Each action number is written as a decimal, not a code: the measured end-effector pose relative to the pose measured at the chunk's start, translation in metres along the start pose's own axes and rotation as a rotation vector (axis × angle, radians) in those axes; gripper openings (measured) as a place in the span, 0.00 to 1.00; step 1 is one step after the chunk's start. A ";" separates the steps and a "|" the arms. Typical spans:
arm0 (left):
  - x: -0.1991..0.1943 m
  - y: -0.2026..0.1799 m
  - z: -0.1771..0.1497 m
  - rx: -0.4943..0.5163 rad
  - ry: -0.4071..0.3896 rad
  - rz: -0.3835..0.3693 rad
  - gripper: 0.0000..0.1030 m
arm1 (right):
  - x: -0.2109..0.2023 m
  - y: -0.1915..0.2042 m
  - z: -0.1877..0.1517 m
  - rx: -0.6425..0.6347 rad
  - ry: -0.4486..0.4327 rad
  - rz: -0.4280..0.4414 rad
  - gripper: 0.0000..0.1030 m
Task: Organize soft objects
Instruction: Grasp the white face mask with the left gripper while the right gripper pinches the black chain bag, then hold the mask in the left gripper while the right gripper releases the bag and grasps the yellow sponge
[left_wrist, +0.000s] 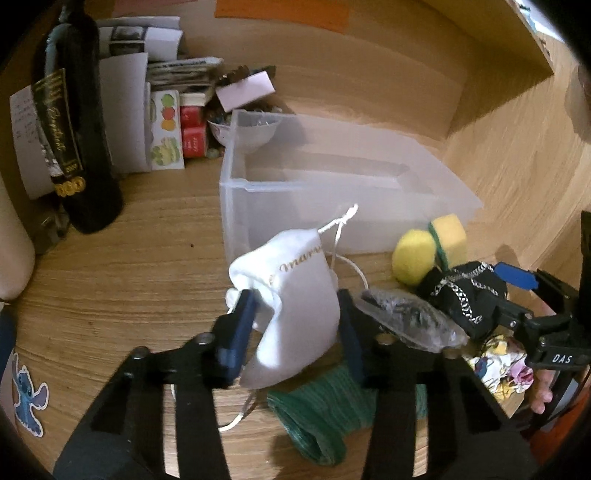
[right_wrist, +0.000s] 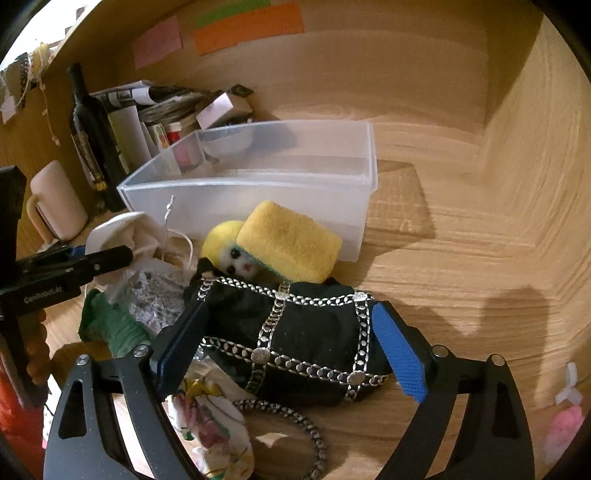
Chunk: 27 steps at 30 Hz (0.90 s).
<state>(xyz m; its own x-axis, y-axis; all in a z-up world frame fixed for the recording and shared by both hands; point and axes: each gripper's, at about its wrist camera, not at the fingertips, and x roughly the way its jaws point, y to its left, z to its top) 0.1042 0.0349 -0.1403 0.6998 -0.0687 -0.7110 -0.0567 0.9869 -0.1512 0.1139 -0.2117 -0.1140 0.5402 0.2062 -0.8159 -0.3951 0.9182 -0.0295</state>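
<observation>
My left gripper (left_wrist: 295, 328) is shut on a white drawstring pouch (left_wrist: 295, 295) and holds it above the desk, in front of a clear plastic bin (left_wrist: 258, 184). My right gripper (right_wrist: 291, 343) has its jaws around a black bag with silver chains (right_wrist: 295, 332), which rests on the desk; the pads touch its sides. A yellow sponge (right_wrist: 288, 240) and a yellow plush toy (right_wrist: 225, 240) lie against the bin (right_wrist: 258, 184). A green cloth (left_wrist: 332, 413) lies under the left gripper. A floral fabric item (right_wrist: 210, 424) lies by the black bag.
A dark wine bottle (left_wrist: 81, 129), papers and small boxes (left_wrist: 166, 110) stand at the back left. A cream mug (right_wrist: 55, 199) stands left of the bin. A clear bag with grey contents (left_wrist: 410, 317) lies between the grippers. Wooden walls enclose the back and right.
</observation>
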 end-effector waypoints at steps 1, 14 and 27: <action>-0.001 -0.001 0.000 0.005 -0.006 0.003 0.36 | 0.002 0.000 -0.001 -0.002 0.011 0.001 0.87; -0.015 -0.005 -0.002 0.012 -0.051 0.007 0.20 | 0.008 -0.010 -0.012 0.001 0.025 -0.039 0.21; -0.056 -0.009 0.018 0.028 -0.188 0.014 0.20 | -0.037 -0.003 0.012 -0.022 -0.145 -0.023 0.10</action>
<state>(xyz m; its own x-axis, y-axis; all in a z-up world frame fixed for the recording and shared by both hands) 0.0786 0.0325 -0.0866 0.8201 -0.0288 -0.5715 -0.0497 0.9914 -0.1213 0.1043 -0.2181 -0.0765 0.6501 0.2333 -0.7232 -0.3967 0.9159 -0.0611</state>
